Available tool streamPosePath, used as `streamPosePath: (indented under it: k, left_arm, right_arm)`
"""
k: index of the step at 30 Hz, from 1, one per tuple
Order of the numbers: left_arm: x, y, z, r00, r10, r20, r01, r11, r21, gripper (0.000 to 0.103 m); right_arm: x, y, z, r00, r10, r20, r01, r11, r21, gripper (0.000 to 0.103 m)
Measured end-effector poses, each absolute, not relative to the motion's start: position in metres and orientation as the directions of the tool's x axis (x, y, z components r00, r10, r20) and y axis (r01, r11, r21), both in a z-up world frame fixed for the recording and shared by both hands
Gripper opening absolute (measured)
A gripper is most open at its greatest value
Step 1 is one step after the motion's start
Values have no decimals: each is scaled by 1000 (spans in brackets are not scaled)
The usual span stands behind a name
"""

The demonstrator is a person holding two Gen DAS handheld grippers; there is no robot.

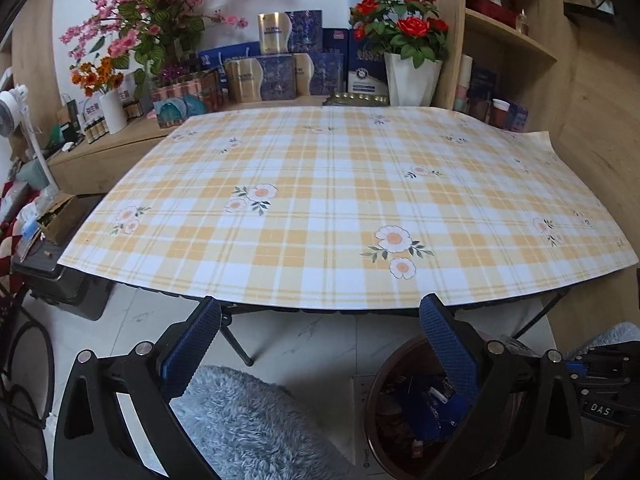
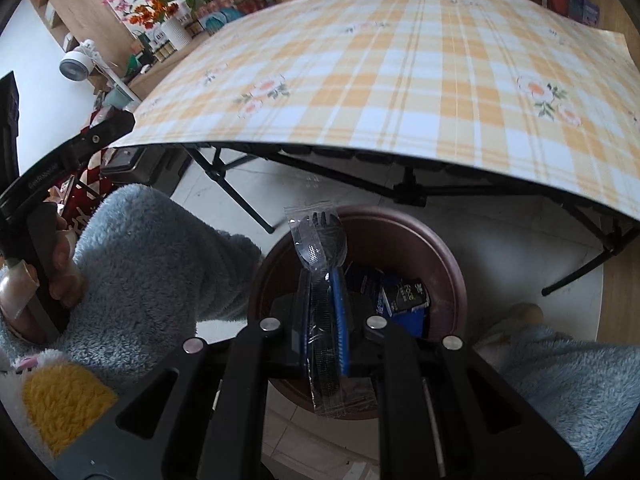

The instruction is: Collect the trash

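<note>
My right gripper (image 2: 322, 276) is shut on a black plastic spork in a clear wrapper (image 2: 318, 240) and holds it upright over the round dark brown bin (image 2: 452, 264) on the floor. Blue and black packets (image 2: 404, 300) lie inside the bin. My left gripper (image 1: 320, 312) is open and empty, held just before the table's front edge, above the floor. The bin also shows in the left wrist view (image 1: 376, 396) at the lower right, with trash inside. The table (image 1: 320, 200) has a yellow plaid cloth with flowers.
Boxes (image 1: 276, 76), flower pots (image 1: 412, 80) and small bottles stand on the counter behind the table. Wooden shelves (image 1: 512, 40) rise at the right. A black case (image 1: 60, 280) and a fan (image 1: 12, 116) are at the left. Black folding table legs (image 2: 420, 192) stand near the bin.
</note>
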State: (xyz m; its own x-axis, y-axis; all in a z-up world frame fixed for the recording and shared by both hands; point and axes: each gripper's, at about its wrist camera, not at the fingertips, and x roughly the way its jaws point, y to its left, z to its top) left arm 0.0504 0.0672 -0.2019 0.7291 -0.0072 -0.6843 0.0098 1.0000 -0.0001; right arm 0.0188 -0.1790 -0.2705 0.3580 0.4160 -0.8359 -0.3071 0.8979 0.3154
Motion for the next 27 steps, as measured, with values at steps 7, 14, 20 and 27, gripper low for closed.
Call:
streamPosePath:
  k: [7,14,20,27]
  left_arm:
    - [56,74,-206,716,-40,-697,5,999,-52,97]
    - [59,81,-209,702,-53,-710,-19,995,-93,97]
    - [59,80,-209,700,-50,-712,-18,996,-88,97]
    - [58,80,-208,702,-43,-711,-20,997,-81,97]
  right_arm:
    - [21,-180,-277,347,406,-845,-292,903,314,19]
    - [21,-179,-277,358,400,-844,-292,906,306,55]
    - [22,-181,-271,405,353,-844,-277,927,254,95]
    - [29,-196,-262,445,292,-846,-212,953,218,97]
